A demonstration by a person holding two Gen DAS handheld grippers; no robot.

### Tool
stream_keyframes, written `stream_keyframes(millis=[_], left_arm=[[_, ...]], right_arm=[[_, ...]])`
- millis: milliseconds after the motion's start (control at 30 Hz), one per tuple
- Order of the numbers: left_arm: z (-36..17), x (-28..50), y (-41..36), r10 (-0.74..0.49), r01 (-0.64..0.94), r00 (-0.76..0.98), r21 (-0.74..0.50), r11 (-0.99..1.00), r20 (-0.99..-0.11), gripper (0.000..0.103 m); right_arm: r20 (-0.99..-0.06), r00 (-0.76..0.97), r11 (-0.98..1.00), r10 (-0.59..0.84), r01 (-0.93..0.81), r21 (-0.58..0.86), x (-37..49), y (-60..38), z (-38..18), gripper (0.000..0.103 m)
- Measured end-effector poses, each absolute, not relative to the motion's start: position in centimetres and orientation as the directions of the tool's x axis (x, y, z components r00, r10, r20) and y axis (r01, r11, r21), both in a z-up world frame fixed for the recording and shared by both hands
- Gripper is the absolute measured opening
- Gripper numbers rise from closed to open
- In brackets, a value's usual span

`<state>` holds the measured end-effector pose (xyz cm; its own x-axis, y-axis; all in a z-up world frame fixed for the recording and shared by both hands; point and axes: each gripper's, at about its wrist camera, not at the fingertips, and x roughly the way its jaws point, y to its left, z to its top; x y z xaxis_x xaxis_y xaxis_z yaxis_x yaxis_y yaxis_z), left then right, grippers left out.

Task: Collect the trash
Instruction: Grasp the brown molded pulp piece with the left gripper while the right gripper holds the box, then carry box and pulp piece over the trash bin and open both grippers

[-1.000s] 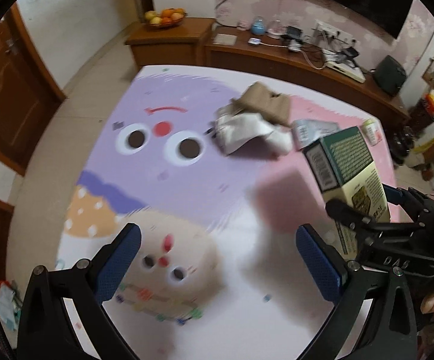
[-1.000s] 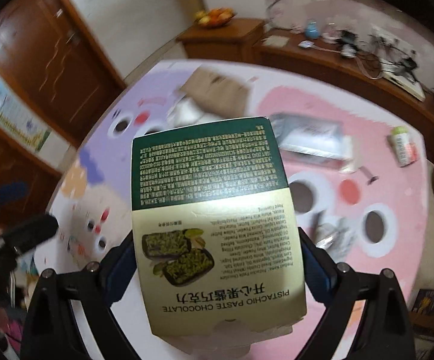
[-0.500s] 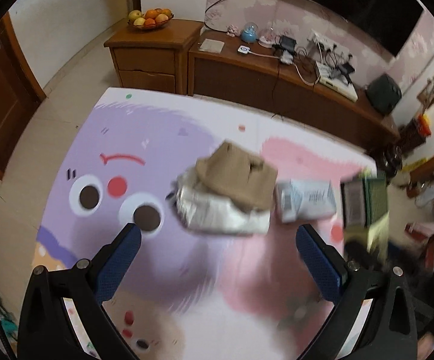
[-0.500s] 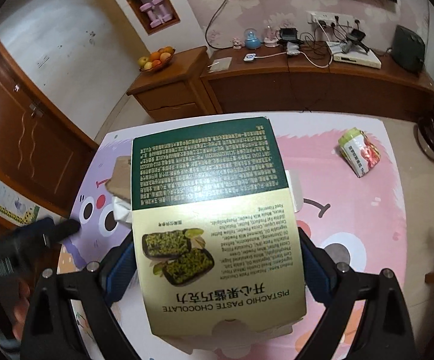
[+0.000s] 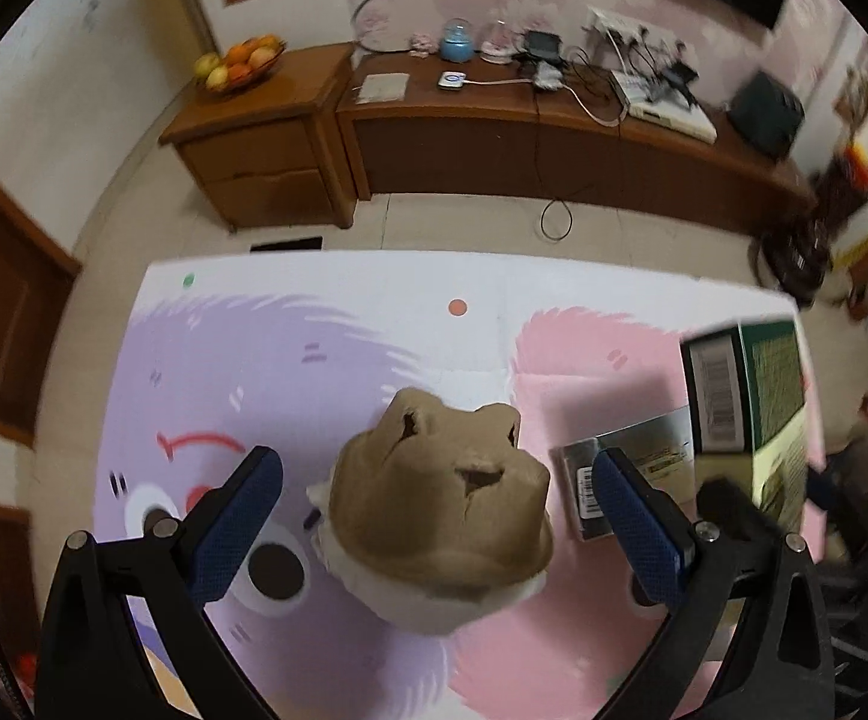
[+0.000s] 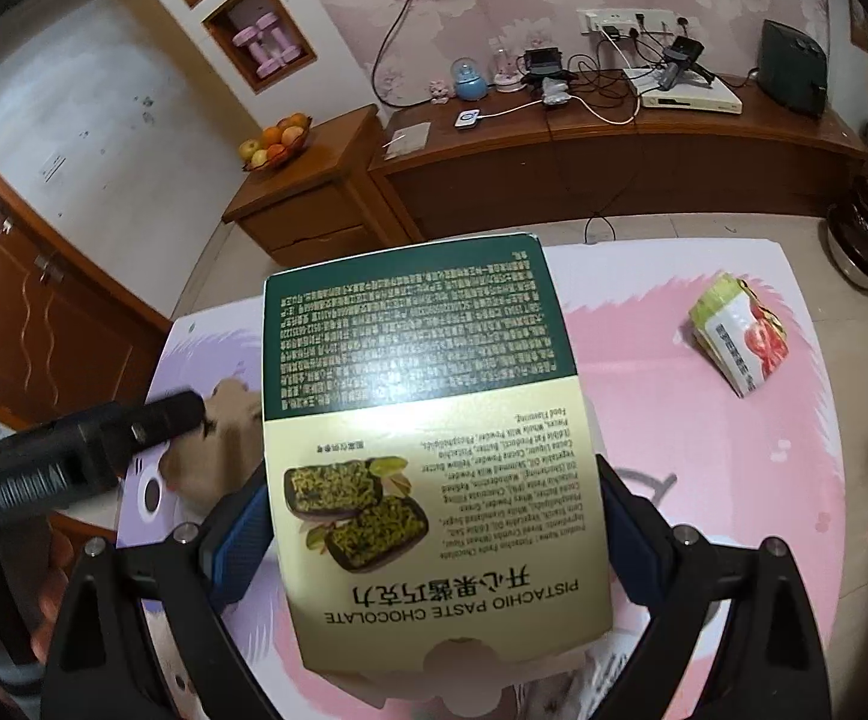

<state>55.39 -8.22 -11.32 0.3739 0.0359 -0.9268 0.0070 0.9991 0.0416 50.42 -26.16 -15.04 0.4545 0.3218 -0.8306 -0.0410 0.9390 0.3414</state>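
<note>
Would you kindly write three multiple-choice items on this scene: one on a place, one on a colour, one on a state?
1. Where is the crumpled brown paper bag?
A. between the open fingers of the left gripper
B. on the wooden cabinet
C. inside the chocolate box

2. What colour is the top band of the pistachio chocolate box?
A. red
B. dark green
C. white

3. What state is the right gripper in?
A. open and empty
B. shut on the box
C. shut on the snack packet

Answers: 1 A, the bag sits on the play mat between the blue pads; 2 B, green above gold; 3 B, both pads press the box's sides, while the snack packet lies apart on the mat.
</note>
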Motion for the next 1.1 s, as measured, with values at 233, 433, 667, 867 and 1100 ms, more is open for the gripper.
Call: stream_keyframes(millis=[233, 433, 667, 867, 1100], left_arm=[[-13.4, 56.5, -9.0, 0.081, 0.047, 0.33, 0.102, 0.994, -0.94, 0.096], [-13.9, 55.9, -8.7, 0.064, 0.047, 0.326, 0.084, 0.995, -0.943, 0.07], [-11.1, 52.8, -8.0, 0.053, 0.017, 0.411, 0.066, 0.998, -0.91, 0.07], [-6.9, 47.4, -6.6, 0.013, 0.001, 0.484, 0.015, 1.0, -0.875, 0.07], [-3.0, 38.8, -4.1, -0.035, -0.005, 0.539, -0.044, 0.999, -0.842, 0.069]], right_arm=[[-0.843, 0.439, 0.942, 0.309, -0.018, 0.336, 51.6, -26.2, -16.2, 0.095], [-0.854, 0.419, 0.945, 0.309, -0.029, 0.327, 51.6, -25.8, -16.9, 0.095], [-0.853, 0.408, 0.94, 0.325, -0.04, 0.339, 50.2, -25.5, -16.8, 0.095], [-0.84, 0.412, 0.93, 0.352, -0.056, 0.363, 47.7, -25.5, -15.5, 0.095], [-0.824, 0.419, 0.919, 0.383, -0.082, 0.385, 41.7, -25.0, -13.0, 0.095]])
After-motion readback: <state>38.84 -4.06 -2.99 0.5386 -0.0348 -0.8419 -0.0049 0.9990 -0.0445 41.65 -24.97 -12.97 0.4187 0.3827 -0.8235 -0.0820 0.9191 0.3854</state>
